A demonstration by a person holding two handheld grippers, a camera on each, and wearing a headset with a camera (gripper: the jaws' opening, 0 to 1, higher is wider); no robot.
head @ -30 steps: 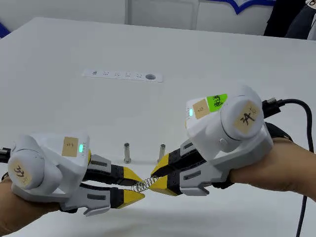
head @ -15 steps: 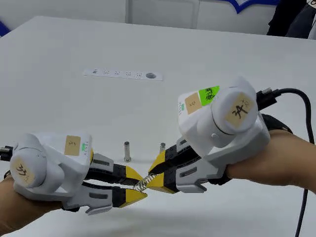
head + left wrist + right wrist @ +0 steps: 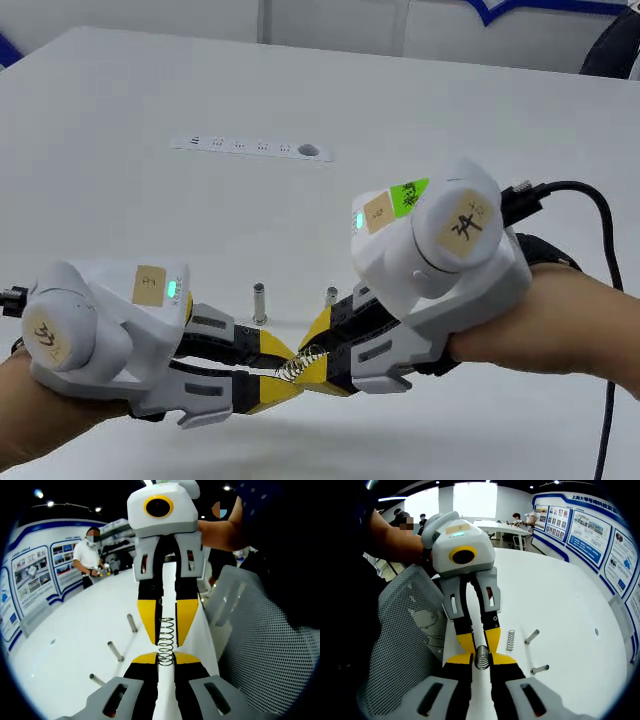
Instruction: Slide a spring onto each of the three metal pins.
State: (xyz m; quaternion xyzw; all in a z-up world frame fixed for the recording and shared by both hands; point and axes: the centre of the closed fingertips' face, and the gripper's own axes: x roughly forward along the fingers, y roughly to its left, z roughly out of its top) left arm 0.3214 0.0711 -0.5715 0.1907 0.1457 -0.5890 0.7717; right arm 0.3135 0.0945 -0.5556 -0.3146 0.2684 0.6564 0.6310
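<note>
Holding one spring [image 3: 300, 363] between them, the two grippers meet tip to tip, low over the white table [image 3: 120, 220]. That's on the person's side of the power strip [image 3: 255, 148] and well apart from it. The left gripper [image 3: 285, 371] has its jaws pulled in narrow on one end of the coil. The right gripper [image 3: 318, 357] comes in from the other side, also squeezed down on it. In the left gripper view the spring runs straight out from that gripper's yellow tips and up between the other gripper's tips. In the right gripper view you look at the coil end-on, sitting right between the yellow pads.

Two metal pins [image 3: 260, 300] stand upright on the table between the power strip and the gripper tips, much closer to the tips. Neither one is touching the held spring.

The right gripper view also shows a second spring [image 3: 510, 640] just beside those pins. Can't tell if there's a pin inside it, too small to make out.
</note>
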